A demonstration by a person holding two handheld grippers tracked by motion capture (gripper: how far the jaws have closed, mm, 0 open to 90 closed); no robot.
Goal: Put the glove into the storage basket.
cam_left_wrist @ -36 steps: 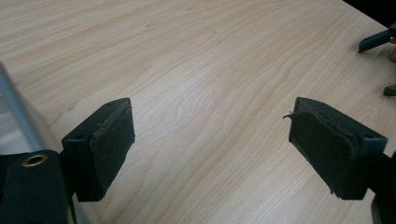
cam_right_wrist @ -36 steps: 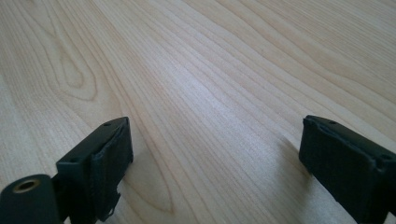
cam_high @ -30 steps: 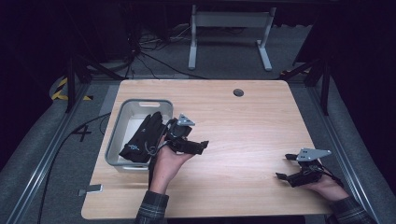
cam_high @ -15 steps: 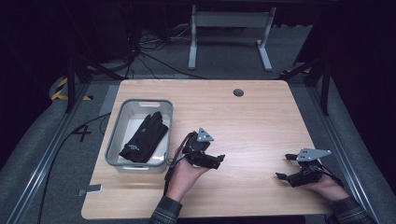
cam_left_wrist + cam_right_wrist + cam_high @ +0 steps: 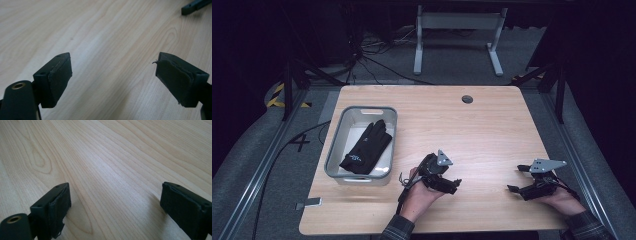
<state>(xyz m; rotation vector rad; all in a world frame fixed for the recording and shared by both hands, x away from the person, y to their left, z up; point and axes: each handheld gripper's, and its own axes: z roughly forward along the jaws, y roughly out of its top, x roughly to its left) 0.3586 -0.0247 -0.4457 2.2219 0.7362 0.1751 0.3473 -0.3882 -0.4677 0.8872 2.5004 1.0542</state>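
Resting low over the near table [image 5: 492, 125], both grippers stand with jaws apart and empty: left gripper [image 5: 456, 184] mid-table, right gripper [image 5: 513, 189] near right. Glove [image 5: 366, 148] lies in the tray [image 5: 362, 178], far left. Probably best: park both without nudging that tray.

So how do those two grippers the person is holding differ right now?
The left gripper sits near the table's middle, close to the grey tray holding a black glove; the right gripper rests by the table's right edge, far from the tray. In the high view the left one points to the right, the right one to the left, so they face each other. Both have jaws standing open with nothing between them, over bare wood.
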